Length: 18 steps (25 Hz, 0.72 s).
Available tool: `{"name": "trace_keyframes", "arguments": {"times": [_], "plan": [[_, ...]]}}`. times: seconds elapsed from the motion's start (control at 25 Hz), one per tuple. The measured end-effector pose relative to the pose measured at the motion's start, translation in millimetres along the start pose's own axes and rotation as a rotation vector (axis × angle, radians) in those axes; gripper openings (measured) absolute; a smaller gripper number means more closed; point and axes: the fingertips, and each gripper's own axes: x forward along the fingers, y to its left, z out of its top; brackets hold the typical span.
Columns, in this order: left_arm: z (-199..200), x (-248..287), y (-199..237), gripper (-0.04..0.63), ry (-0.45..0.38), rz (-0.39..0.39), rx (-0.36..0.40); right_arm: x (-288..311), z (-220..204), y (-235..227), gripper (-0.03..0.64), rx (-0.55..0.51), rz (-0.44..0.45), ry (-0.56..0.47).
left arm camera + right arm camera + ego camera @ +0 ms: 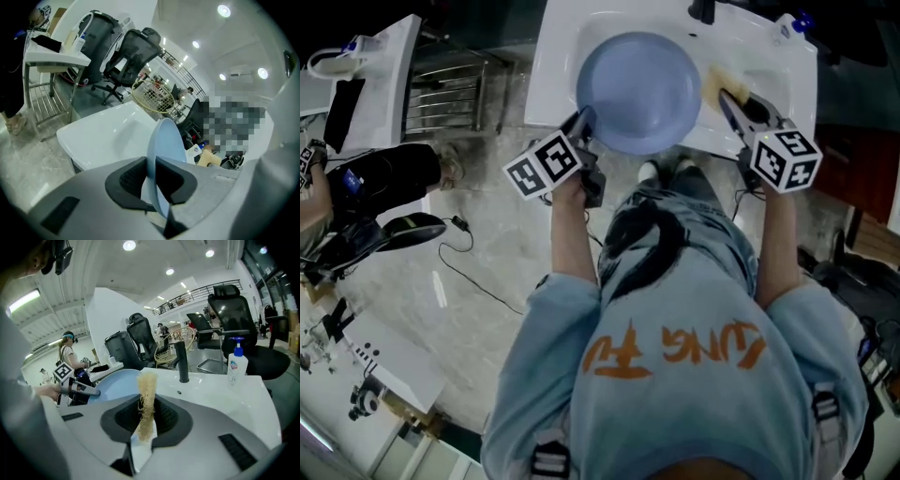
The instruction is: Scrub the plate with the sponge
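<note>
A light blue plate (pixel 639 89) hangs tilted over the white sink (pixel 562 56). My left gripper (pixel 581 120) is shut on its near left rim, and in the left gripper view the rim (pixel 164 145) stands edge-on between the two black pads (pixel 132 177). My right gripper (pixel 727 98) is shut on a thin, yellowish fibrous sponge (pixel 717 84) just right of the plate. In the right gripper view the sponge (pixel 146 404) sticks up between the jaws, with the plate (pixel 110 383) to its left and apart from it.
A black faucet (pixel 182 362) and a soap pump bottle (pixel 236 363) stand on the sink's far rim. A metal rack (pixel 441 94) and a white table (pixel 375 75) are to the left, and a cable (pixel 469 272) lies on the marble floor. Office chairs (pixel 131 56) stand beyond.
</note>
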Motion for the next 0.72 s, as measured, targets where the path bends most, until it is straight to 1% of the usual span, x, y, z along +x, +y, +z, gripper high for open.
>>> {"name": "trace_keyframes", "arguments": {"times": [0.12, 0.32, 0.44, 0.6, 0.72], "plan": [[15.8, 1.5, -8.4, 0.042, -0.025, -0.006, 0.039, -3.7, 10.6, -5.0, 0.046, 0.003, -0.016, -0.032], [29.2, 16.3, -26.0, 0.043, -0.025, -0.026, 0.088, -14.9, 21.7, -22.3, 0.046, 0.036, -0.066, -0.077], [29.6, 31.0, -29.7, 0.043, 0.007, -0.024, 0.064, -18.6, 26.9, -29.9, 0.046, 0.049, -0.093, -0.088], [19.6, 46.7, -23.9, 0.047, 0.07, 0.013, 0.03, -21.6, 28.8, -35.3, 0.046, 0.059, -0.105, -0.092], [14.4, 56.4, -18.5, 0.05, 0.109, 0.046, 0.027, -22.8, 29.1, -43.0, 0.046, 0.072, -0.119, -0.092]]}}
